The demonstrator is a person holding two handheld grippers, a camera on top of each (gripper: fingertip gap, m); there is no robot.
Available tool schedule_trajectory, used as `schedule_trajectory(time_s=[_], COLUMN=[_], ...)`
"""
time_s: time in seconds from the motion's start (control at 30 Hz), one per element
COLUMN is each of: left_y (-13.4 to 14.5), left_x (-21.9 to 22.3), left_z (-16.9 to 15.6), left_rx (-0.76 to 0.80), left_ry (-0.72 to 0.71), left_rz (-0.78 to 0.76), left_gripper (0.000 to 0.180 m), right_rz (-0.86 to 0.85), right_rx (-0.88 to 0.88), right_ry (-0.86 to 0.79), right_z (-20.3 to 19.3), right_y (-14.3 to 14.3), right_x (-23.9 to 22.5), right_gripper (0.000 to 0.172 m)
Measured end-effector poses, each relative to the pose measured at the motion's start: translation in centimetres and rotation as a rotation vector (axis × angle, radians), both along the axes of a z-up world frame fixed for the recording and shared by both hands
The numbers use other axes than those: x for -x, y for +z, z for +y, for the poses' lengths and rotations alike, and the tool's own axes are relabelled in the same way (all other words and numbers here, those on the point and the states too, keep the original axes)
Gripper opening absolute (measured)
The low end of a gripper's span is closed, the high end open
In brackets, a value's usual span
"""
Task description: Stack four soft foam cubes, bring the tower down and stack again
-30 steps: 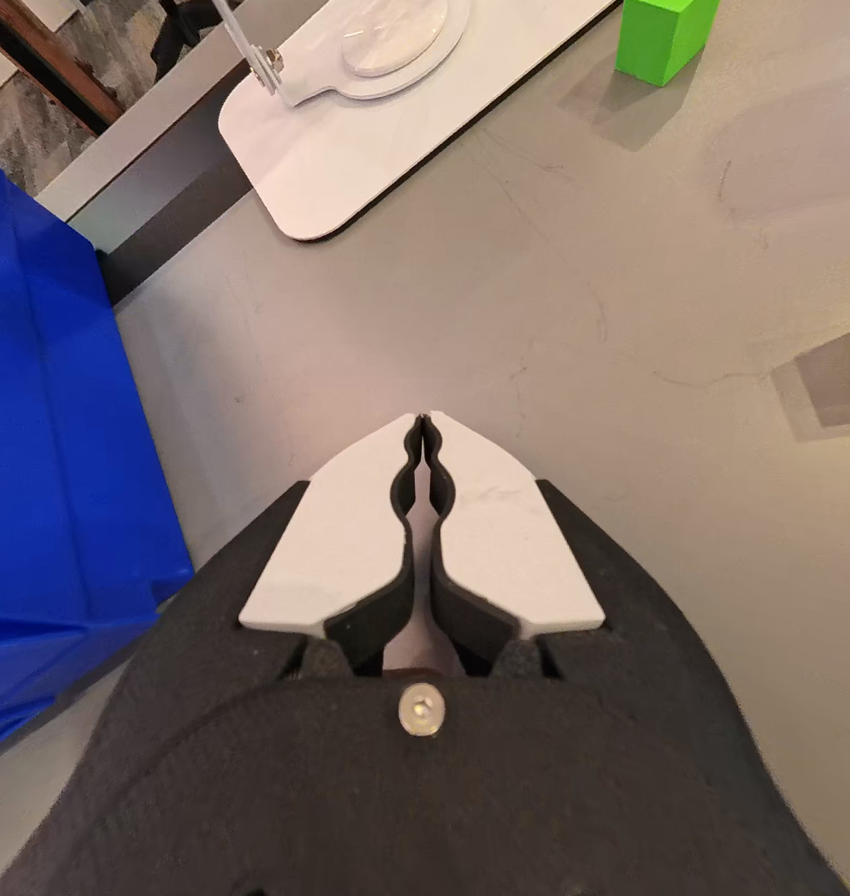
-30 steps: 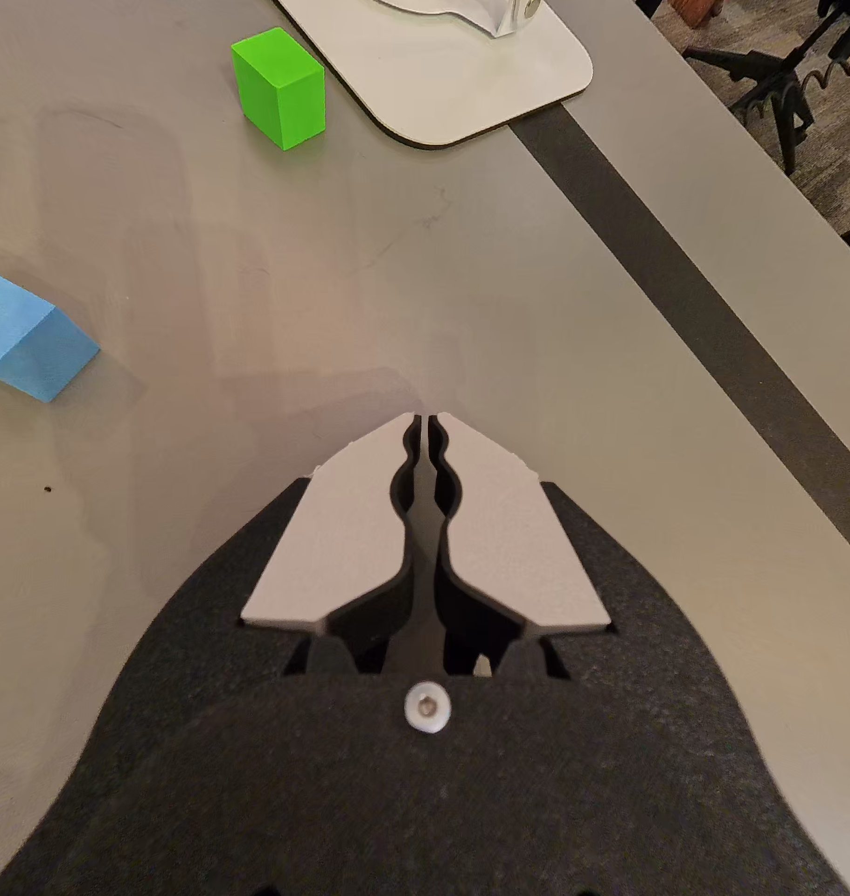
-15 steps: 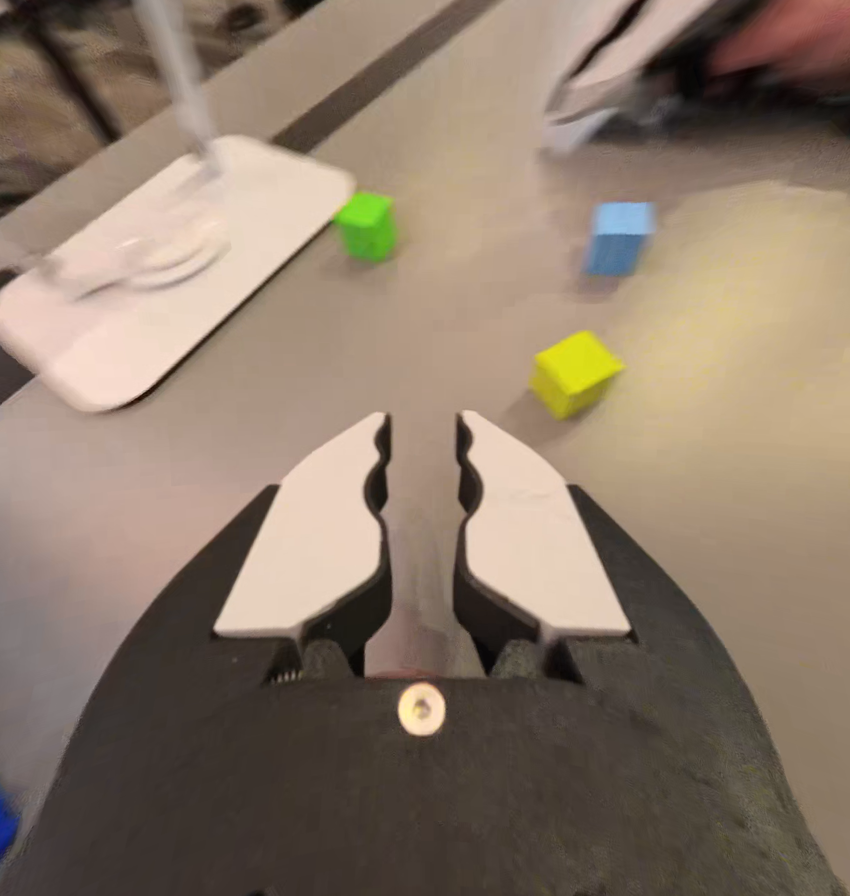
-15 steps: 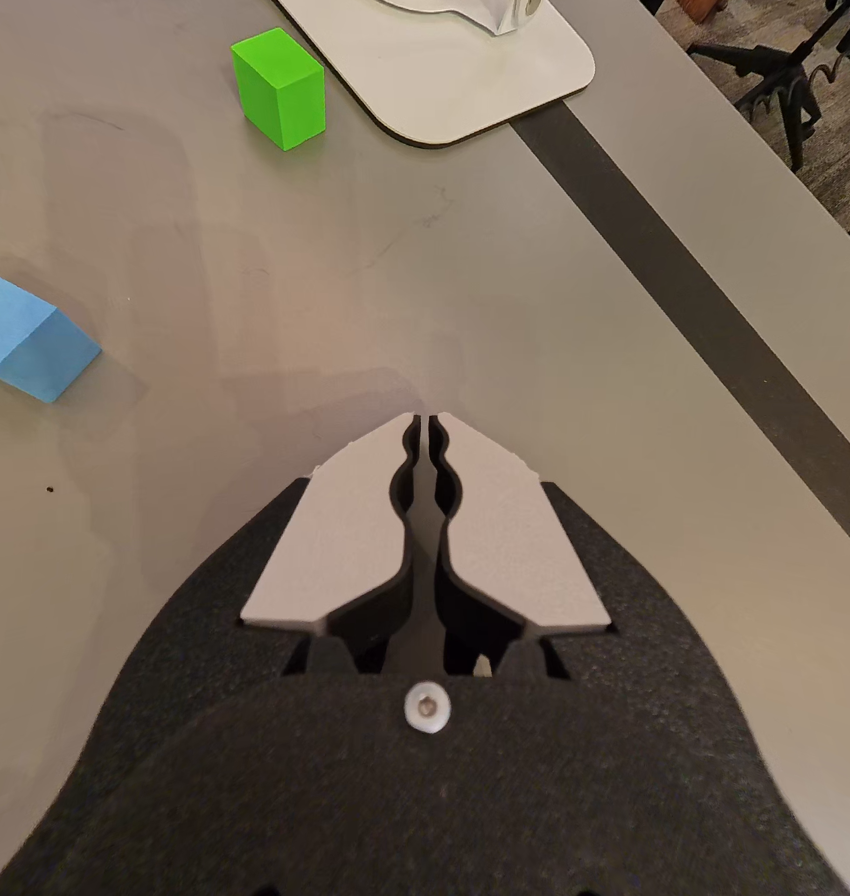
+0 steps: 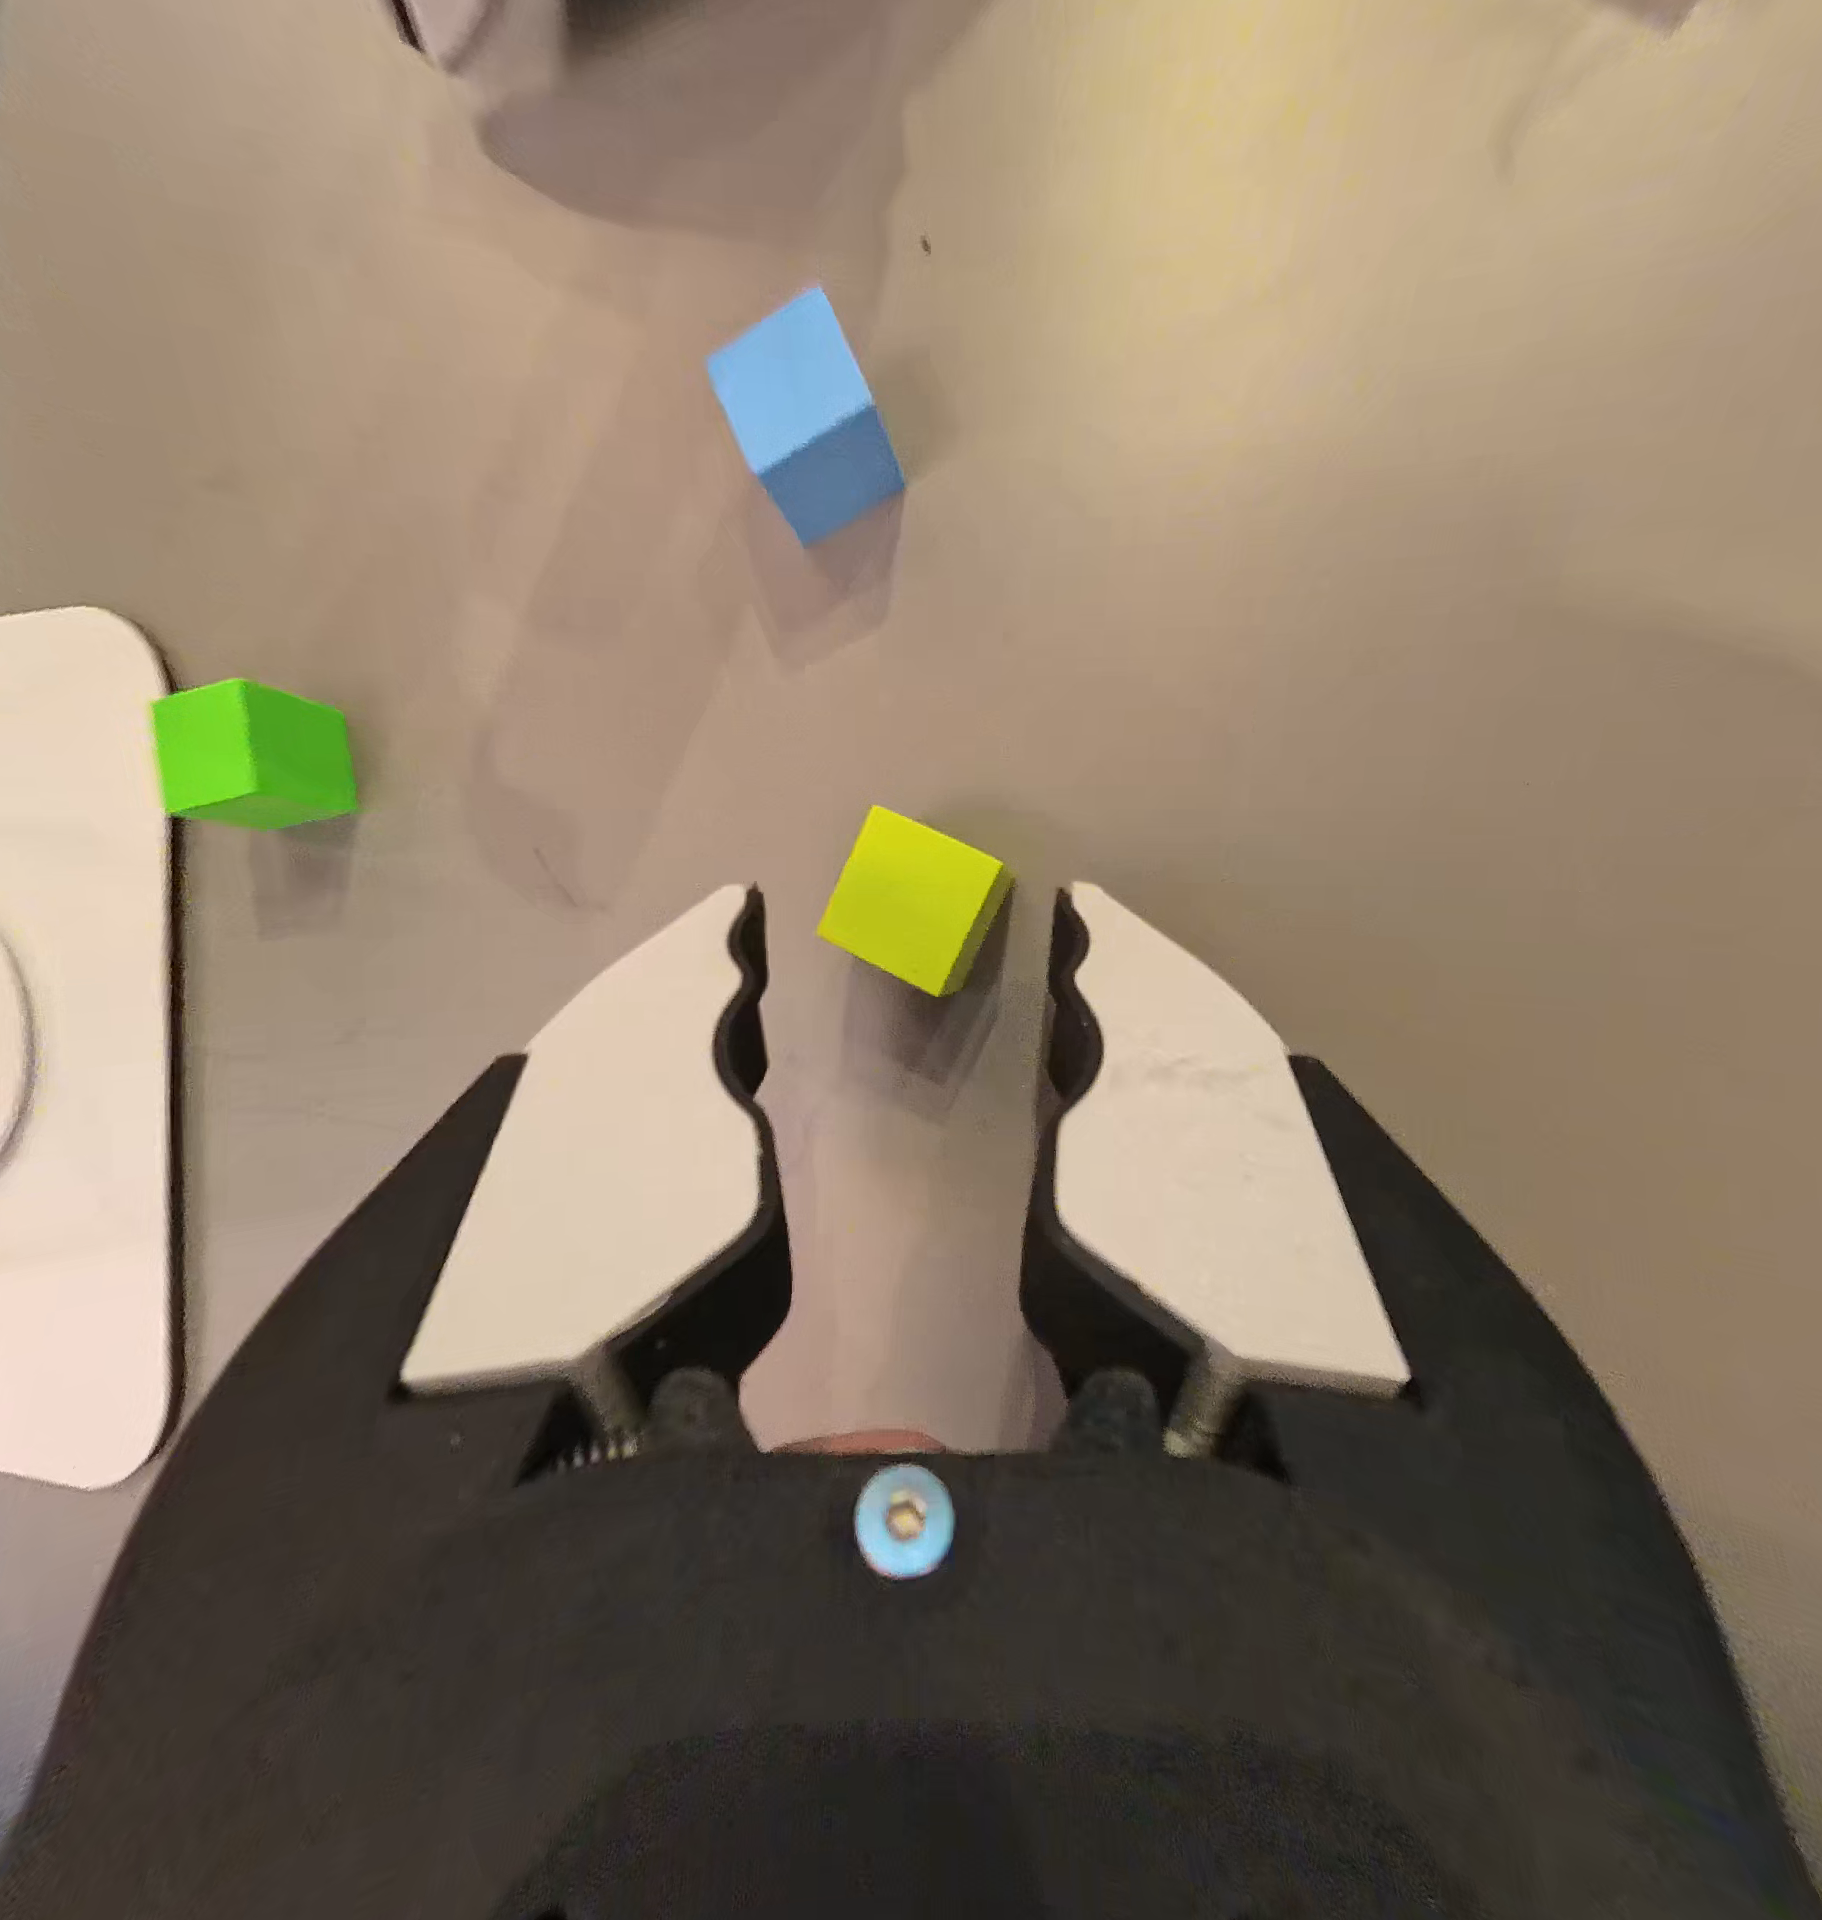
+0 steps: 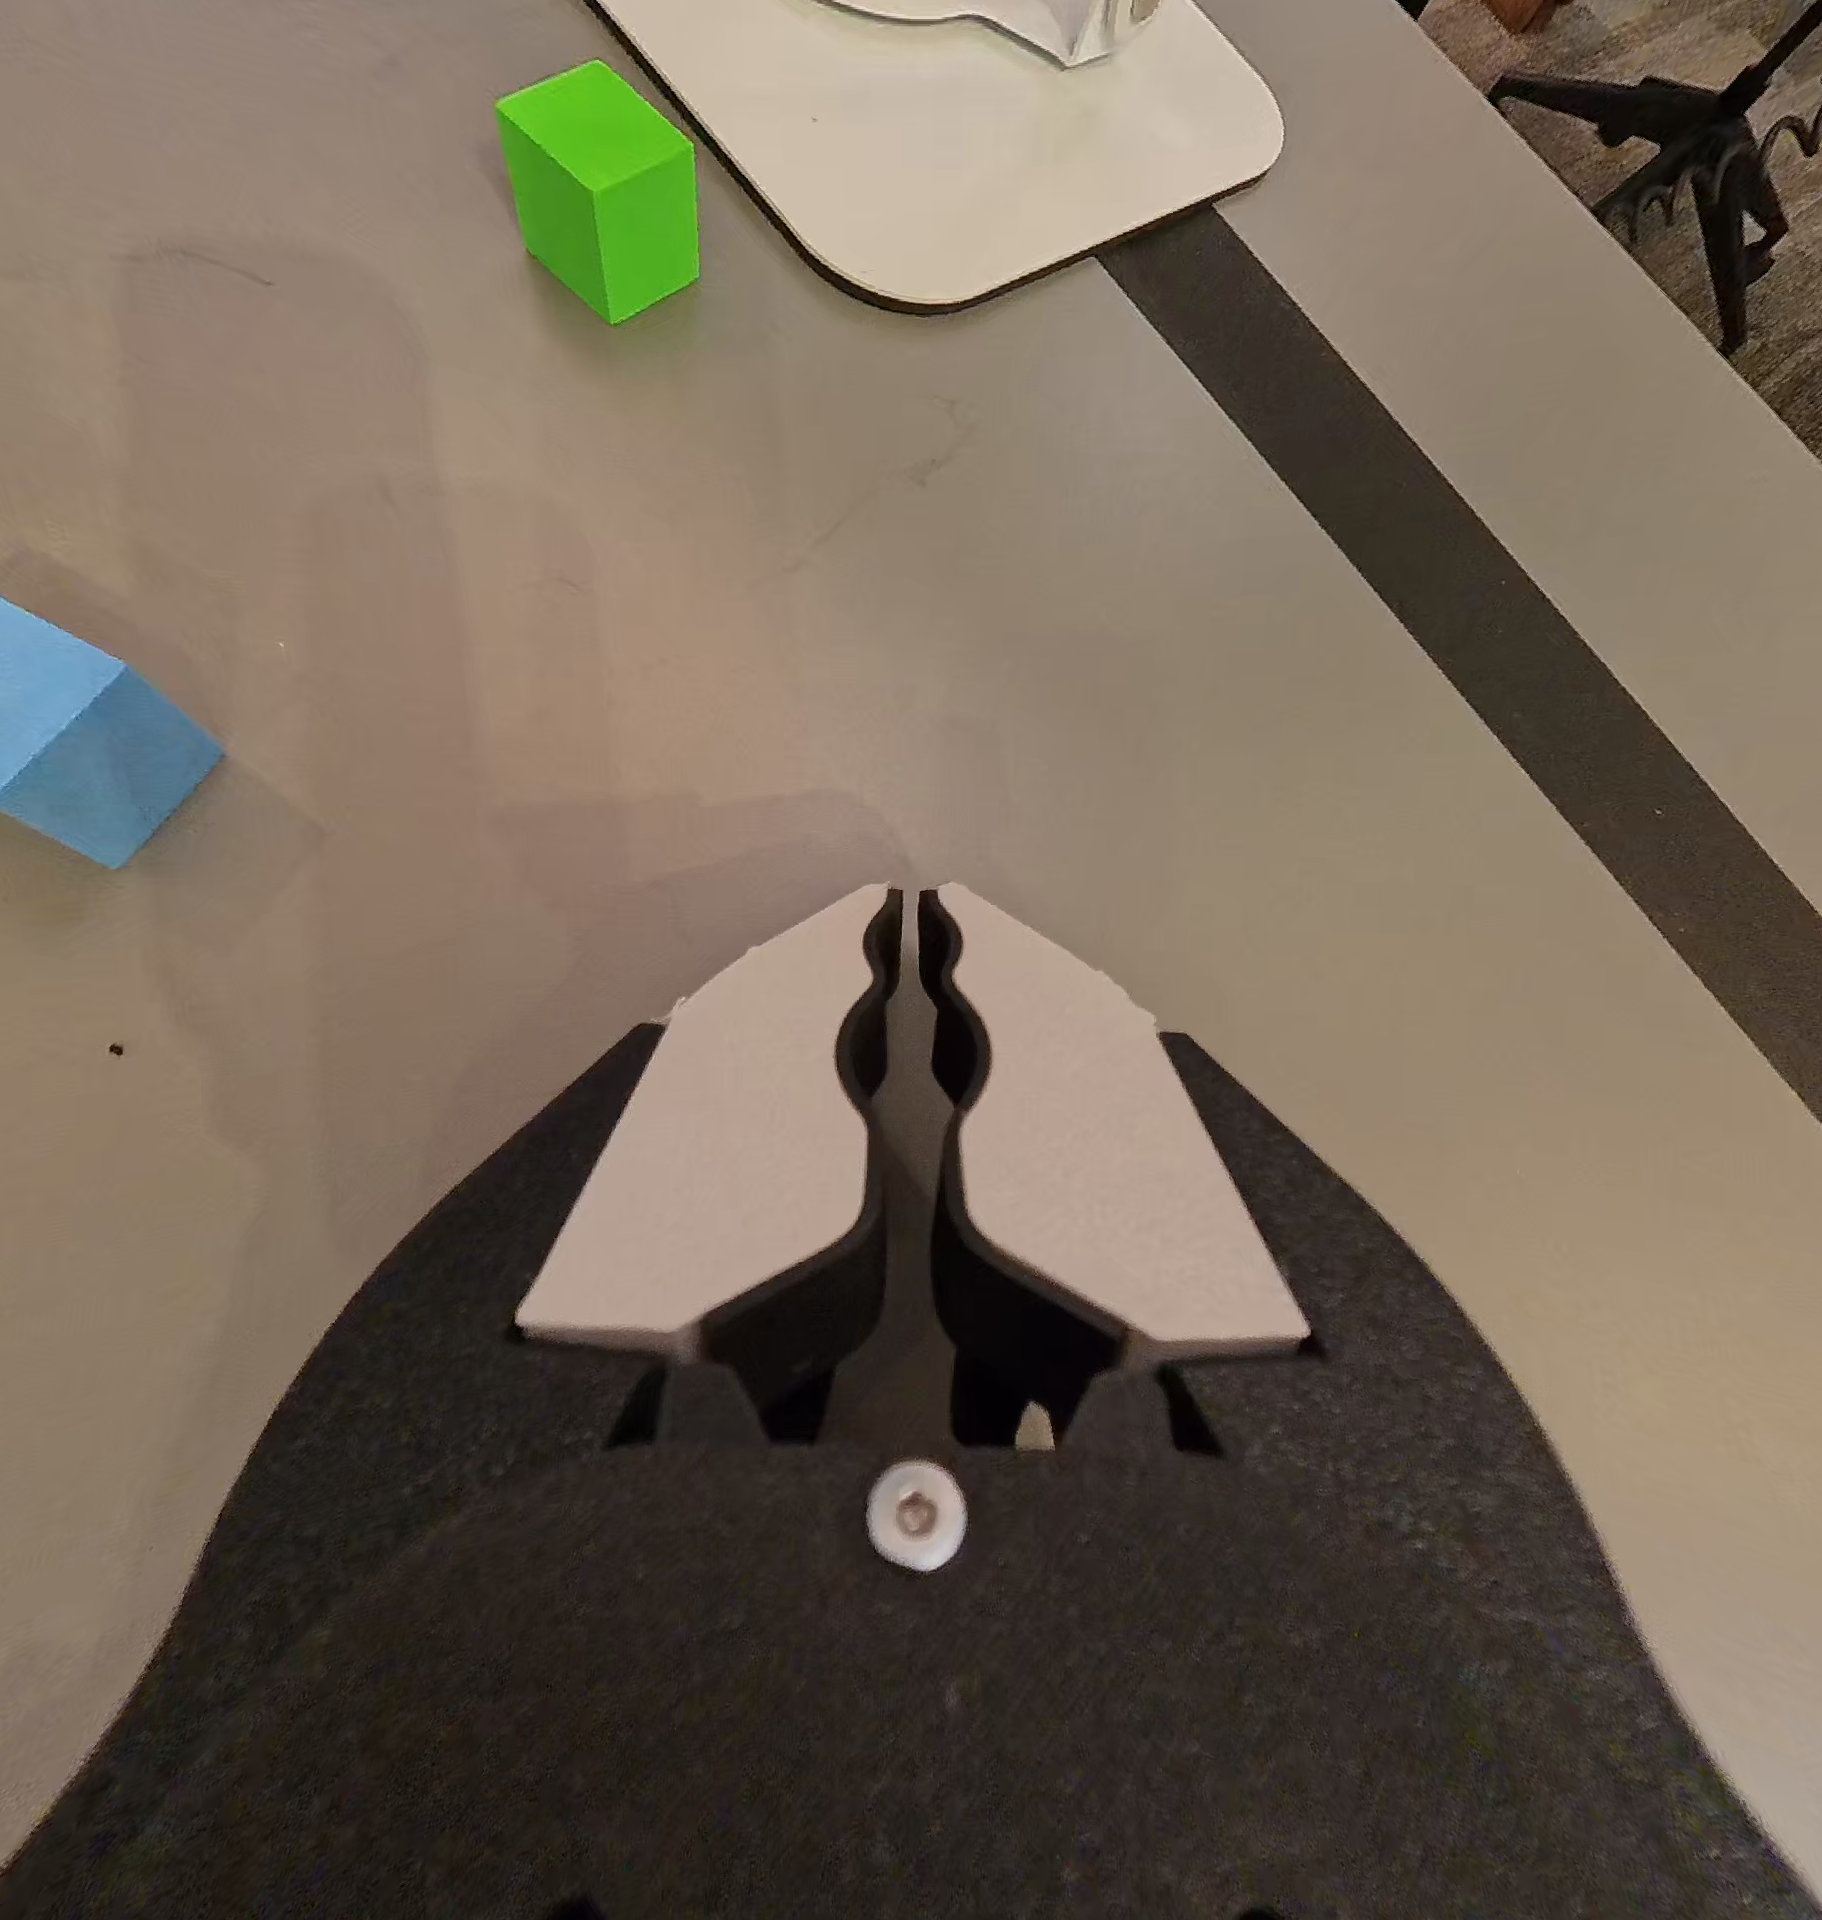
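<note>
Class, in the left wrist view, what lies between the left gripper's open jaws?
The yellow cube sits on the table between them, untouched by either.

Both wrist views look down, sharing green cube (image 5: 252, 753) (image 6: 606, 187).

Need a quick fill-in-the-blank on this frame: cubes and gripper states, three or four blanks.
1. The cube between the open left gripper's fingertips, touching neither, is ____.
2. The right gripper's fingers are ____.
3. The cube beside the white board is ____.
4. The blue cube rests on the ____.

Missing words: yellow; shut; green; table
</note>
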State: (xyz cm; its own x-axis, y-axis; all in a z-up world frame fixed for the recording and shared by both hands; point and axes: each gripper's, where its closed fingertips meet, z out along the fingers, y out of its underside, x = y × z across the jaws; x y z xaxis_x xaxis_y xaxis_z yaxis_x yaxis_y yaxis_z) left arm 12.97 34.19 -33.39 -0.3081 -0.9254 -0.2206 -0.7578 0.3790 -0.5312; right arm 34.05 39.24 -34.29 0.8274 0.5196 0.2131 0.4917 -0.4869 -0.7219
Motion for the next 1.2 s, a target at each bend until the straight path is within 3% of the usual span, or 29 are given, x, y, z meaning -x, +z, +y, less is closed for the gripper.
schedule_trajectory(time_s=[0.1, 0.2, 0.43, 0.57, 0.6, 0.67, 0.77, 0.87, 1.0, 1.07, 1.2], left_y=[-0.9, -0.9, -0.8, -1.0, -1.0, -1.0, 0.7, 2.3, 2.2, 2.3, 1.3], left_x=[-0.3, -0.5, 4.2, 4.8, 4.8, 5.4, 5.4, 5.8, 7.1, 7.6, 7.8], left_z=[0.4, 0.5, 3.7, 3.6, 3.5, 3.5, 3.2, 3.8, 5.5, 6.6, 7.0], left_rx=[-0.05, -0.038, -0.038, 0.026, 0.028, 0.029, 0.119, 0.2, 0.302, 0.24, 0.238], left_ry=[-0.018, 0.009, 0.273, 0.284, 0.276, 0.288, 0.295, 0.323, 0.411, 0.44, 0.47], left_rz=[0.052, 0.027, 0.054, -0.002, 0.002, 0.02, -0.131, -0.335, -0.434, -0.446, -0.382], left_gripper=[0.032, 0.03, 0.03, 0.031, 0.039, 0.071, 0.074, 0.06, 0.047, 0.043, 0.034], right_rz=[0.001, 0.002, 0.009, 0.005, 0.004, 0.002, 0.01, 0.071, 0.147, 0.204, 0.127], right_rx=[0.001, 0.002, 0.008, 0.004, 0.004, 0.001, -0.003, 0.008, 0.006, 0.06, 0.177], right_ry=[0.0, 0.001, 0.001, 0.001, 0.001, 0.0, 0.027, 0.032, 0.088, 0.165, 0.201], right_z=[0.0, 0.0, 0.0, 0.0, 0.0, 0.0, -0.2, -1.0, -4.2, -7.7, -14.9], right_y=[0.0, 0.0, 0.0, 0.0, 0.0, 0.1, 0.2, 0.7, 4.1, 5.9, 5.6], right_x=[0.0, 0.0, 0.0, 0.0, 0.0, 0.0, 0.3, 0.5, 1.7, 3.5, 5.4], right_gripper=[0.003, 0.003, 0.003, 0.003, 0.003, 0.004, 0.012, 0.018, 0.033, 0.042, 0.044])
